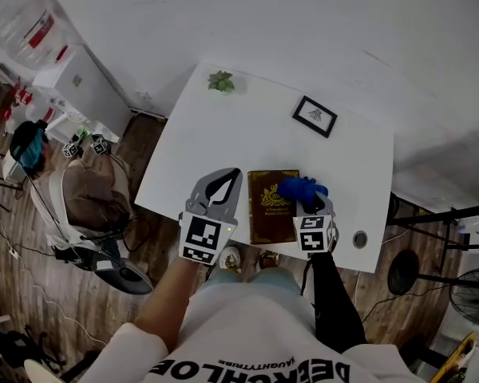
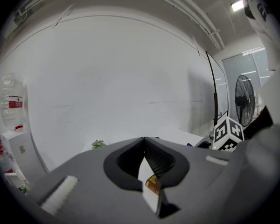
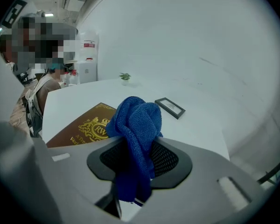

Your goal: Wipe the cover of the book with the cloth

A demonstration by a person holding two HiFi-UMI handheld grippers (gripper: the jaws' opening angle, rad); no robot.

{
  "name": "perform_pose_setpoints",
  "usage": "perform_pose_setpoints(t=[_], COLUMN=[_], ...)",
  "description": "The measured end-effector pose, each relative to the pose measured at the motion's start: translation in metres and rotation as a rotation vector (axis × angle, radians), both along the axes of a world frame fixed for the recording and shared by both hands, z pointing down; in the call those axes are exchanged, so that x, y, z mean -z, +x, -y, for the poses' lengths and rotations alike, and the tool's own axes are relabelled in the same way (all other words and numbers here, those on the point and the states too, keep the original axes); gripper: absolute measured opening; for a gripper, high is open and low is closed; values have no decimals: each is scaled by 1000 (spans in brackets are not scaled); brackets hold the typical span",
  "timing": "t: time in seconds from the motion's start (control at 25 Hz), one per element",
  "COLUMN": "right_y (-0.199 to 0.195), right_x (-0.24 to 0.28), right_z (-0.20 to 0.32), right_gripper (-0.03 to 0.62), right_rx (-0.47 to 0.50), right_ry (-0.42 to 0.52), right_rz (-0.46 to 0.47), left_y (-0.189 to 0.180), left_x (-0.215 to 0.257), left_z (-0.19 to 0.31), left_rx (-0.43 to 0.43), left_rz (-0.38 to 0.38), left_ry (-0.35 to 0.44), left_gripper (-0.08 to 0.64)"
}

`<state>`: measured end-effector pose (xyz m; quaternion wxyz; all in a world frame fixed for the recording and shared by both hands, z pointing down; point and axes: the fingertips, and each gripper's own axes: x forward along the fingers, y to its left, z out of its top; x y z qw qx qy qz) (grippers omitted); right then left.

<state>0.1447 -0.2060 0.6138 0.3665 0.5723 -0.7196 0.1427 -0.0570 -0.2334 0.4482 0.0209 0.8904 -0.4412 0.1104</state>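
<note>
White table (image 1: 223,134) holds book (image 1: 267,206), frame (image 1: 314,116), plant (image 1: 221,80) — cloth (image 1: 301,187) clamped in right gripper (image 1: 310,200).

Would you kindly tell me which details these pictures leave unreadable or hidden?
Book title: right gripper view, the blue cloth covers part of the lettering; head view, too small.
Framed picture: its image is too small in either view.
Book in left gripper view: the left hand-held gripper's body hides all but a sliver.

Cloth (image 1: 302,188) blue; book (image 1: 270,206) brown with gold crest and lettering; table (image 1: 223,134) white; picture frame (image 1: 314,116) black around a pale, possibly grey-printed insert; small plant (image 1: 221,80) green; floor (image 1: 32,294) brown wood-grain planks.
</note>
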Motion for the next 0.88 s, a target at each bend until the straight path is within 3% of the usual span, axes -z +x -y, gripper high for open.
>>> perform_pose_setpoints(t=[0.24, 0.48, 0.72, 0.88], right_y=[-5, -52, -115, -140], right_x=[14, 41, 37, 7], right_z=[2, 4, -10, -28], right_gripper=[133, 132, 133, 133], right_rx=[9, 121, 269, 325], right_ry=[51, 134, 107, -9], right_rz=[0, 33, 54, 55], left_y=[-1, -10, -17, -21], left_x=[0, 3, 5, 3], left_z=[-2, -4, -8, -11], left_rx=[-8, -4, -3, -7], left_rz=[1, -2, -1, 2], left_ry=[0, 5, 8, 3], left_gripper=[57, 57, 57, 58])
